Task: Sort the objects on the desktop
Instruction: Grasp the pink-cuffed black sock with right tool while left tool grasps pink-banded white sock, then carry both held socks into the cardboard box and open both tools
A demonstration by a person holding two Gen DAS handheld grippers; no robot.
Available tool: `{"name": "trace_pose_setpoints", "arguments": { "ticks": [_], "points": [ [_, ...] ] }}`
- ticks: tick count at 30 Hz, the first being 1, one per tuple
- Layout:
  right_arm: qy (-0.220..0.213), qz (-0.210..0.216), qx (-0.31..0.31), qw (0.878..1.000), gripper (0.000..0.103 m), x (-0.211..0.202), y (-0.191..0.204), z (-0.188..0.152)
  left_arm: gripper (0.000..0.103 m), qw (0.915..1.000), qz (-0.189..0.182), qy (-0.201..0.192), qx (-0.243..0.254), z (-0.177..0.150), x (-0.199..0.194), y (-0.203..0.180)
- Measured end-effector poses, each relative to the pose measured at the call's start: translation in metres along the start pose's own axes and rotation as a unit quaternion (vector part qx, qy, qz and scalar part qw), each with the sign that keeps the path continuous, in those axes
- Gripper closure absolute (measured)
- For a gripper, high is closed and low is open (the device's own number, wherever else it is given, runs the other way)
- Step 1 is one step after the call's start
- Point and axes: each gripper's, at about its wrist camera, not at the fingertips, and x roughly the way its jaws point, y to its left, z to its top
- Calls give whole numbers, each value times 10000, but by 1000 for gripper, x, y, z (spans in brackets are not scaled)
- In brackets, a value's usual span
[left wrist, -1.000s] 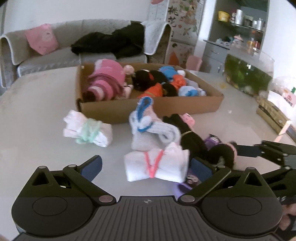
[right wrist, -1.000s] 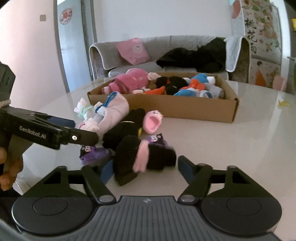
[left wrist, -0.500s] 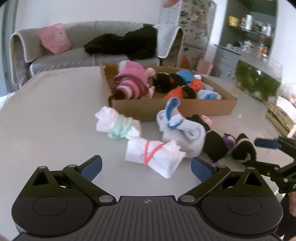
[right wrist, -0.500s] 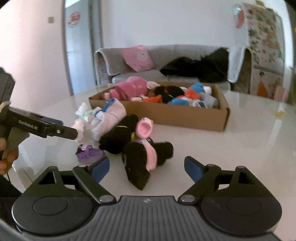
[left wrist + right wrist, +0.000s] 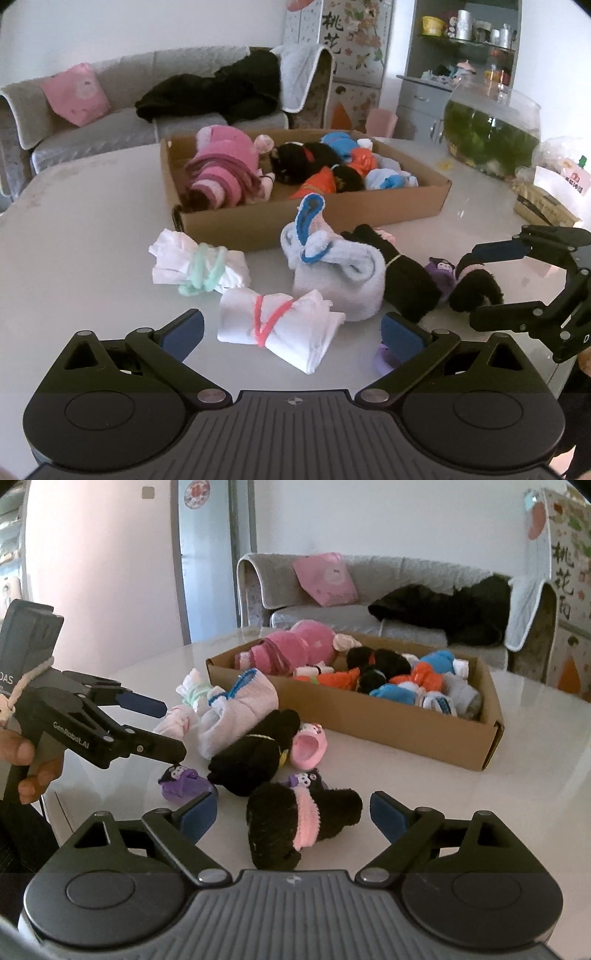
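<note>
My right gripper (image 5: 291,812) has just opened — fuzzy black bundle (image 5: 295,827) lies loose between; left gripper (image 5: 291,328) gapes over a white roll (image 5: 280,332).

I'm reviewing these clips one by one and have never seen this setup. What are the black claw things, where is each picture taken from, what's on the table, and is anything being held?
No robot here: a person holds a black two-finger gripper in each hand, each with a fisheye camera looking along its fingers.

The left wrist view shows the left gripper open over a white rolled cloth tied with a pink band. The right wrist view shows the right gripper, whose jaws have just been opening; the black fuzzy sock bundle with a pink band lies between them, untouched. Nothing is held.

On the white table lie more bundles: a white one with a green band, a pale lilac one with blue trim, a black one, and small purple slippers. The brown cardboard box holds sorted bundles.
</note>
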Motion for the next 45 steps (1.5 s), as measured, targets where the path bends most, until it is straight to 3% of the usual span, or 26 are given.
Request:
{"name": "trace_pose_setpoints", "arguments": {
  "ticks": [6,10,14,17,22,35,45],
  "points": [
    [70,98,14,9999,17,3,-2,1,0,9998,-148,110,-35,4,8,8],
    [190,168,5,9997,22,5,-3,0,0,9996,-252,145,-35,6,11,8],
    [223,198,16,9996,38,5,-3,-1,5,9992,-349,170,10,5,11,5],
    [247,205,107,9994,43,4,-5,-3,13,9989,-430,149,62,4,9,3],
    [207,161,193,9995,44,-1,-6,-7,29,9991,-332,141,238,1,6,-3],
    [132,137,344,9992,45,-8,-9,-11,32,9991,-397,87,109,-1,1,-1],
    [-79,117,484,9987,45,-20,-17,-7,32,9987,-338,-359,-103,2,-26,10]
  ]
}}
